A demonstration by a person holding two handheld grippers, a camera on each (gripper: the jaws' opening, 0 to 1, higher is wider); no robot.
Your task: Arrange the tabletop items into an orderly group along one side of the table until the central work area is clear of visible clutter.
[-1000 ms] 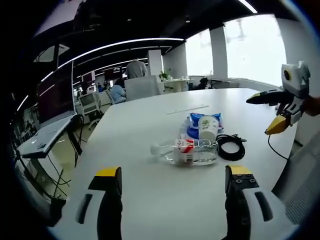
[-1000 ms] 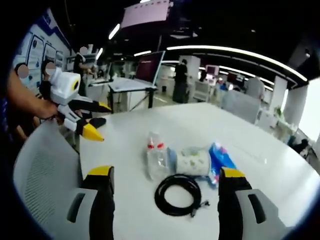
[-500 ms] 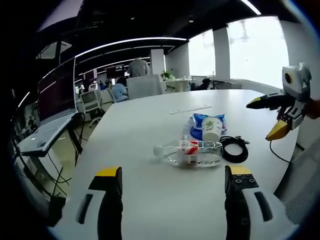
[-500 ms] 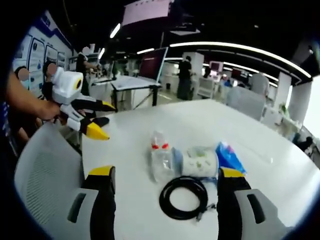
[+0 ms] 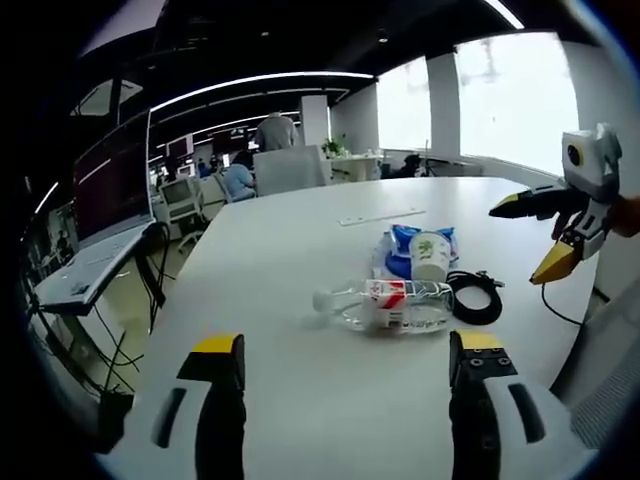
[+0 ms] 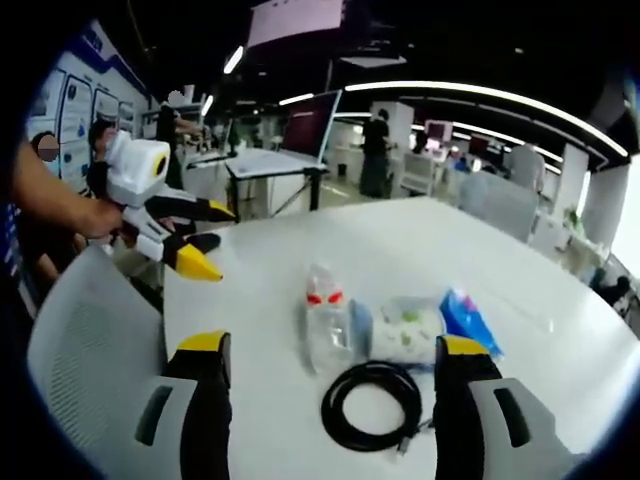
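White table [image 5: 300, 250], clutter bunched mid-surface. Clear bottle [image 5: 385, 305] on its side, touching coiled black cable [image 5: 475, 297], paper cup [image 5: 430, 255], blue packet [image 5: 400, 245]. Left gripper [image 5: 345, 375] jaws apart, empty; right gripper [image 6: 330, 375] jaws apart, empty. Best start with bottle: grip mid-body, guard against rolling.

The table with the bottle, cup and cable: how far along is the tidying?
Barely begun, it seems. The water bottle, paper cup, blue packet and coiled black cable already lie bunched together, but mid-table. Both the left gripper and right gripper are open and empty. Moving the group to one side remains.
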